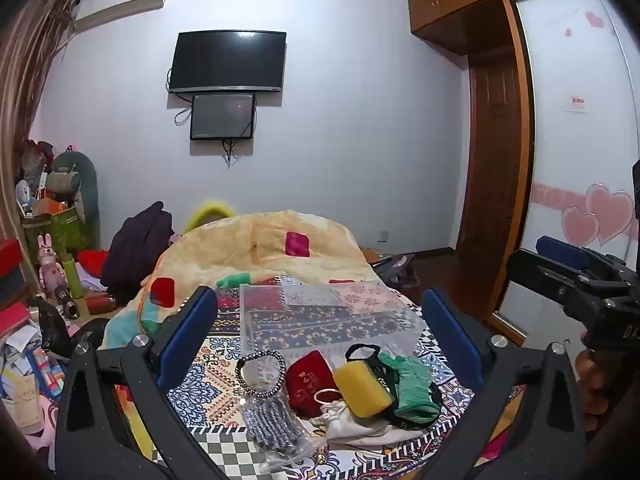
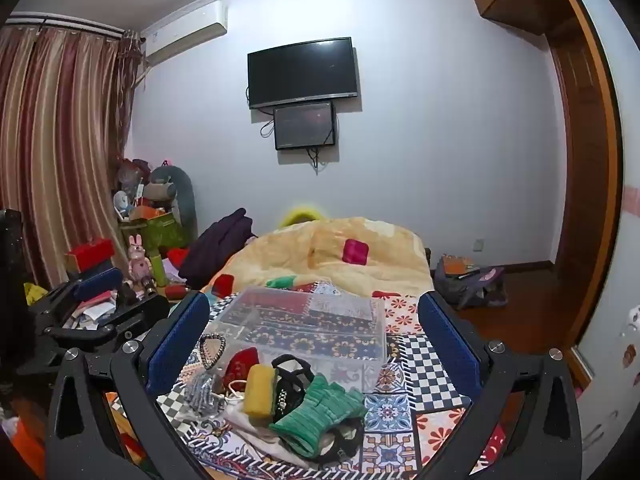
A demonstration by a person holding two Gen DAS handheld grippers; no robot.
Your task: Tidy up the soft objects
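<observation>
Beside clear box (image 2: 308,322), ribbed green cloth (image 2: 320,416)

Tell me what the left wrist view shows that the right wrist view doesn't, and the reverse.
Only the left wrist view shows the frosted wardrobe door with pink heart stickers and the right gripper. Only the right wrist view shows the striped red curtain, the purple backpack on the floor and the left gripper. Both share the clear plastic box, yellow sponge, green knitted cloth, red pouch and wall-mounted black television.
</observation>
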